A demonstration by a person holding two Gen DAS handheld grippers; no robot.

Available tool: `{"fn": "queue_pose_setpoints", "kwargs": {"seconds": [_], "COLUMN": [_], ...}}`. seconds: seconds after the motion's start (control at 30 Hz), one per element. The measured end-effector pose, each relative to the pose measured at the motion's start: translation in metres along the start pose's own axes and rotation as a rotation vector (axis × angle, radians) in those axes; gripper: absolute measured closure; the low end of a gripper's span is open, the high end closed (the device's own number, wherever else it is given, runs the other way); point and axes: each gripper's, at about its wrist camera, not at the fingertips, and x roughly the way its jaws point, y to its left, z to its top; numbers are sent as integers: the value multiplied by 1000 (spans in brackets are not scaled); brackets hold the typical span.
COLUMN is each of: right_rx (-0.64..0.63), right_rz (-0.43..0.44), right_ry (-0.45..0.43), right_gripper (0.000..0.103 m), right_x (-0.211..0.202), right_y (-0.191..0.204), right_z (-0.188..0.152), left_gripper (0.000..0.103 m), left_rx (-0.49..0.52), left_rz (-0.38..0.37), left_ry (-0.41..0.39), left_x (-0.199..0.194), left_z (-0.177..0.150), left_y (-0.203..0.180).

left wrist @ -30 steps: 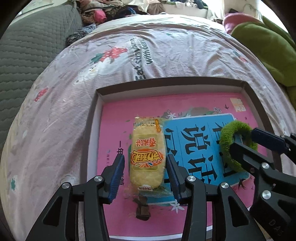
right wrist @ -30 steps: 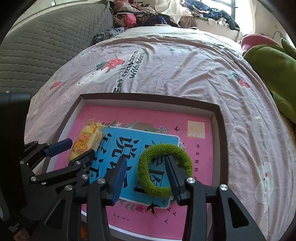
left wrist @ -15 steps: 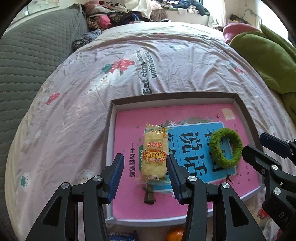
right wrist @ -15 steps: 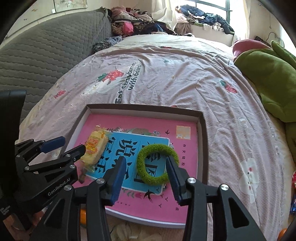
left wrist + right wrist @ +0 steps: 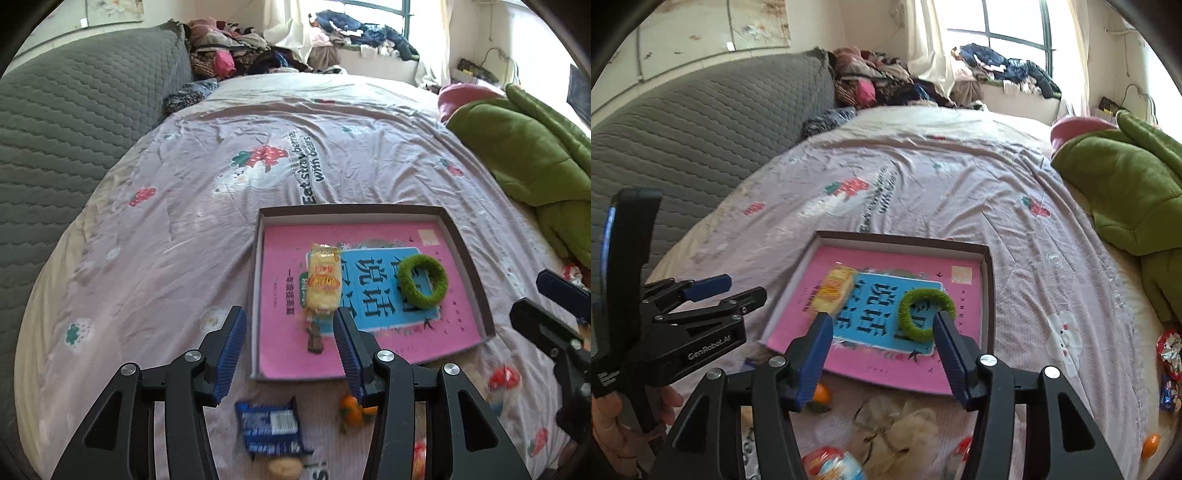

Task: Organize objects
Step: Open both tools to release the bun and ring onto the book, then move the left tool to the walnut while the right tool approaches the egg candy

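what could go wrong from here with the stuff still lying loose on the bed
The tray sits on soft bedding, so pressing on it could tip it and slide the snack packet and green hair tie. The blue packet and small orange fruit lie close under the left gripper, easy to knock.

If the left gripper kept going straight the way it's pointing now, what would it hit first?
Probably the near left edge of the shallow box; the left gripper, jaws open and empty, aims about there, with the yellow snack packet just beyond. Depth is uncertain.
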Motion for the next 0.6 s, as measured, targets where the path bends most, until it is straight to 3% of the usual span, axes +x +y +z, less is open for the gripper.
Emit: {"fn": "queue_pose_setpoints", "kwargs": {"seconds": [0.27, 0.6], "right_rx": [-44, -145], "right_rz": [16, -16], "right_ry": [-74, -95], "right_gripper": [45, 44], "right_x": [-53, -75], "right_y": [28, 50], "right_z": [-28, -69], "left_gripper": [52, 52], "left_rx": [3, 25], "left_rz": [-4, -4], "left_ry": [-23, -17], "left_x": [-36, -48], "left_z": [-42, -90], "left_y": [14, 16]}}
